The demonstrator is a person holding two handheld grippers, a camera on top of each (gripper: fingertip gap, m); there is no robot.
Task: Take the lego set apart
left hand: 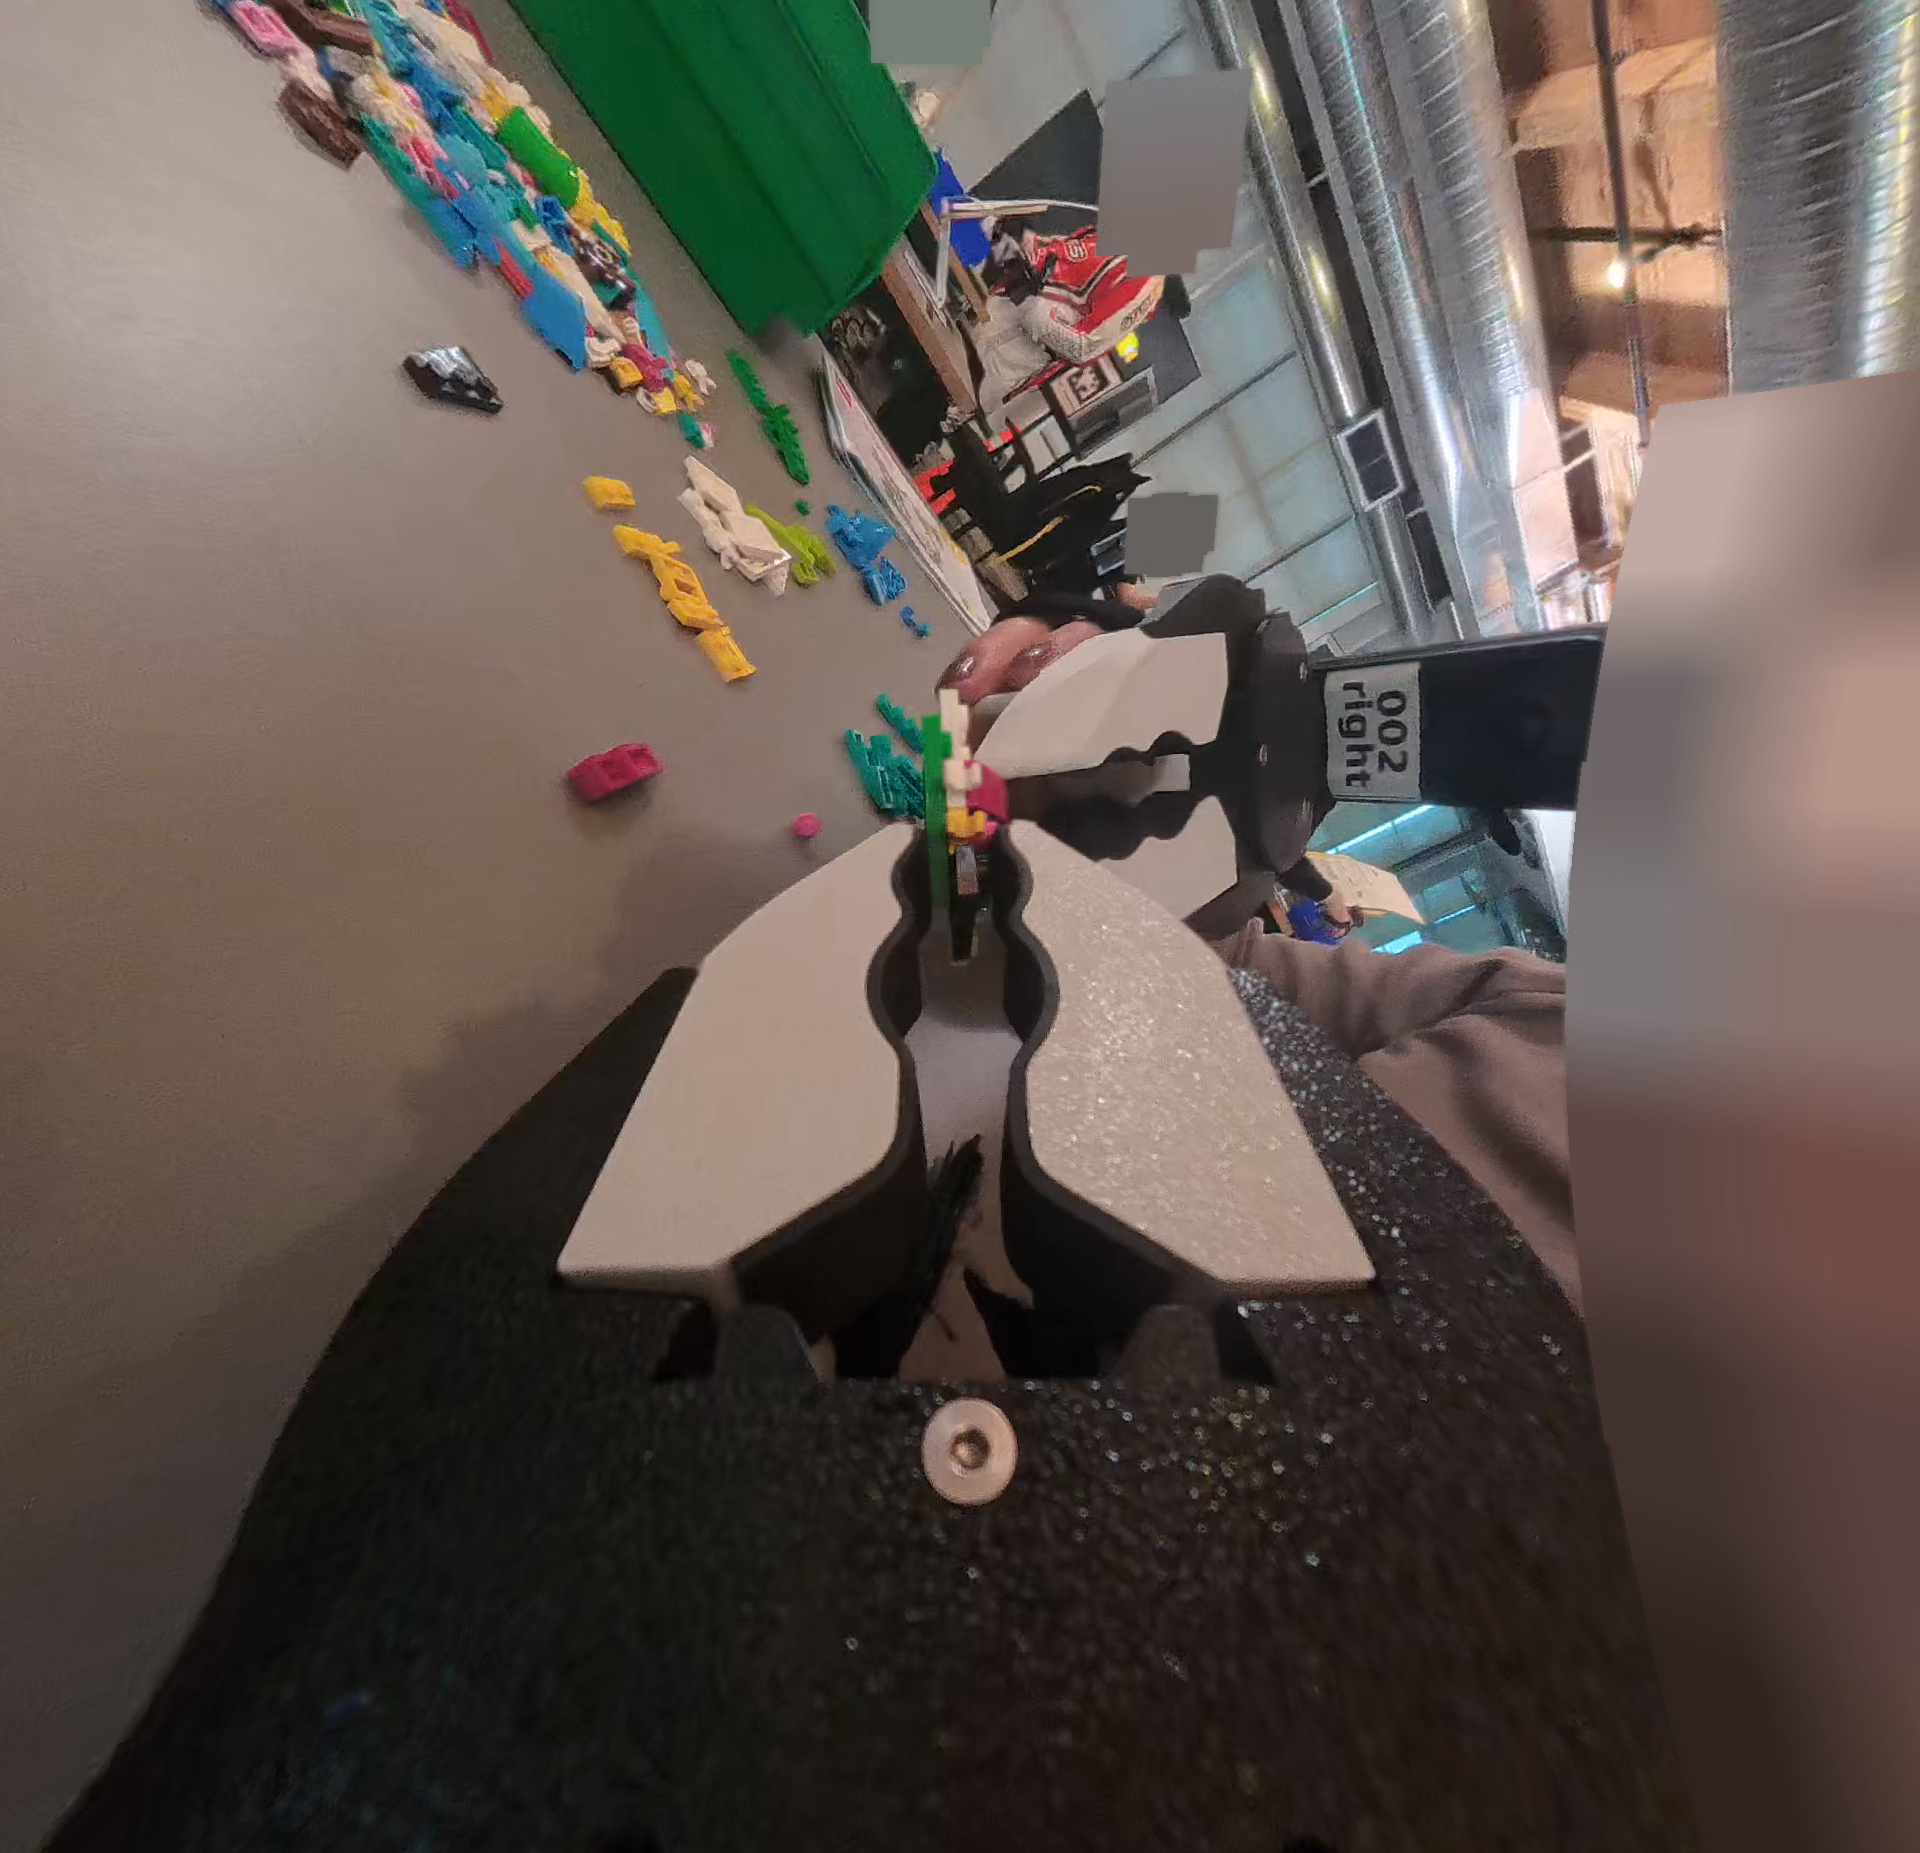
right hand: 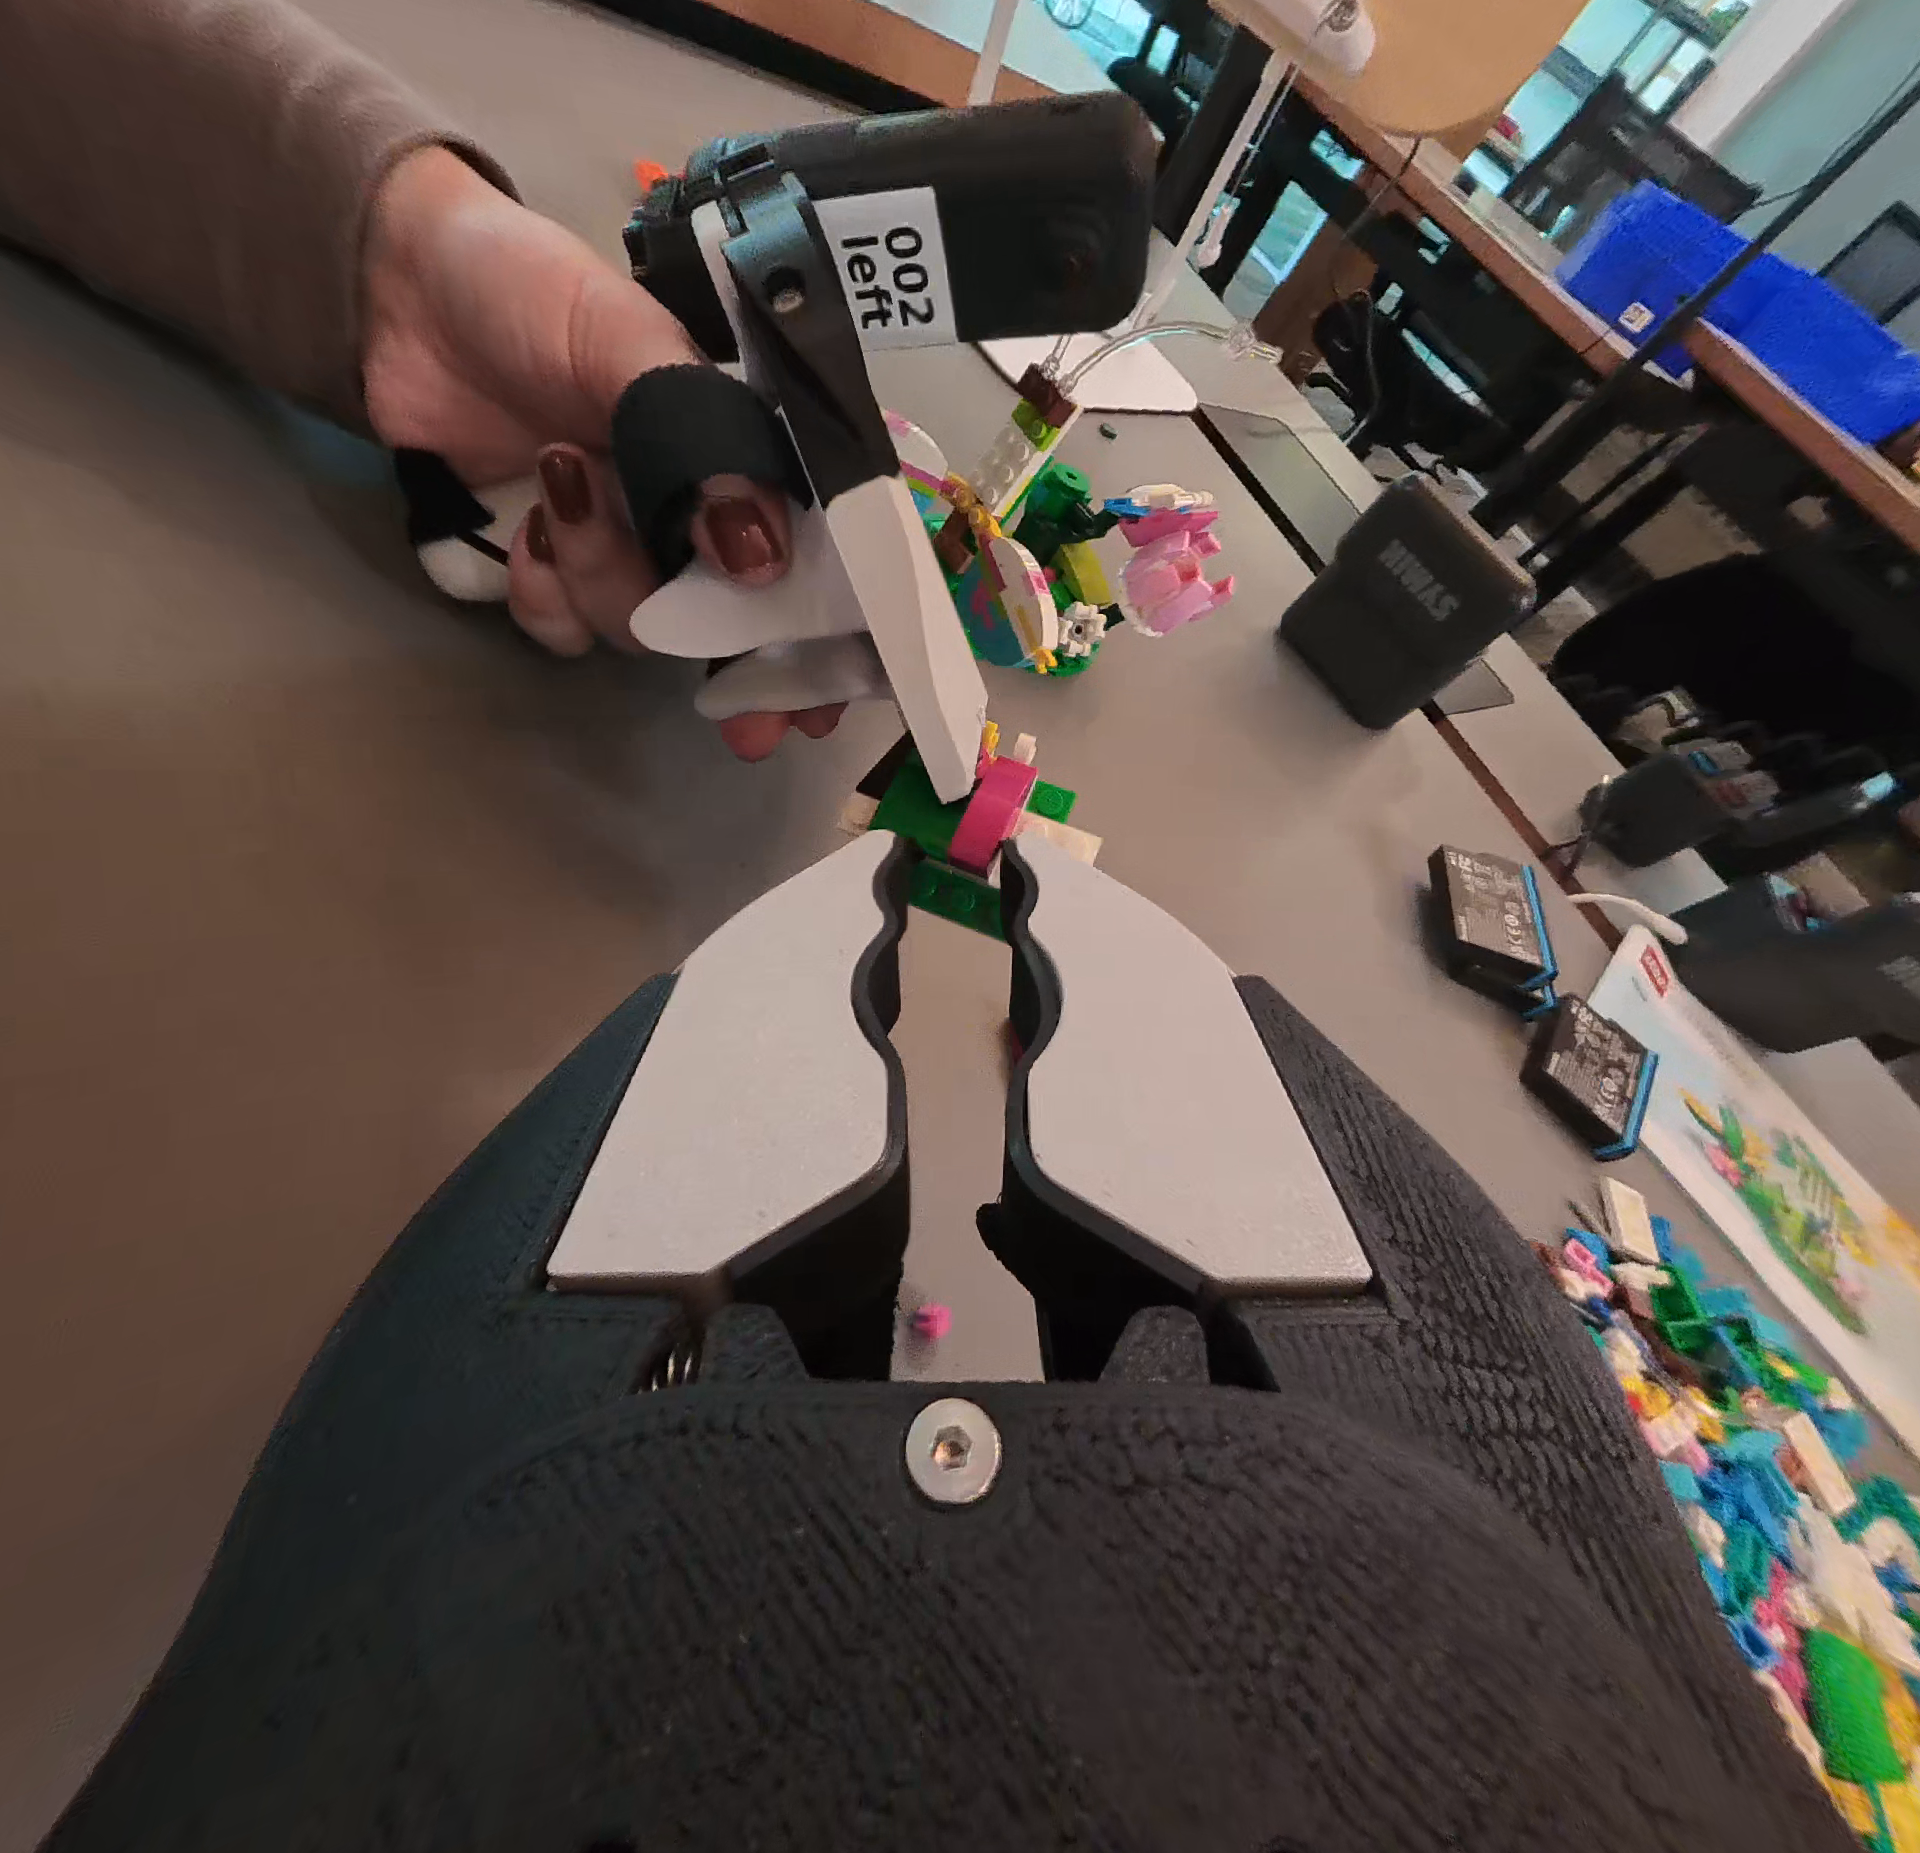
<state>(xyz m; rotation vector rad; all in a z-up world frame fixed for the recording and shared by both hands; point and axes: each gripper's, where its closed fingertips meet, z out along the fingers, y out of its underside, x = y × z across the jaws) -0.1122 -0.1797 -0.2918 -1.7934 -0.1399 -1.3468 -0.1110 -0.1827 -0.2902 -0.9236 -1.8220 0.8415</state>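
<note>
A small lego assembly is held in the air between both grippers: a green plate (left hand: 938,816) carrying a magenta brick (left hand: 989,791) and tiny white and yellow bits. My left gripper (left hand: 961,847) is shut on the green plate, which sits edge-on between its fingers. My right gripper (right hand: 953,853) is shut around the magenta brick (right hand: 992,801) on the green plate (right hand: 914,801). The left gripper (right hand: 961,775) comes down from above in the right wrist view. The right gripper (left hand: 997,754) comes in from the right in the left wrist view.
A built lego flower set (right hand: 1039,556) stands behind on the grey table (right hand: 1247,816). Loose brick piles (right hand: 1766,1440) (left hand: 468,141), a green bin (left hand: 727,110), yellow pieces (left hand: 675,577), a magenta brick (left hand: 613,769), batteries (right hand: 1496,910), a dark box (right hand: 1403,608) and a booklet (right hand: 1766,1159) lie around. Only a small space, under 4 cm, lies between the two pairs of fingers.
</note>
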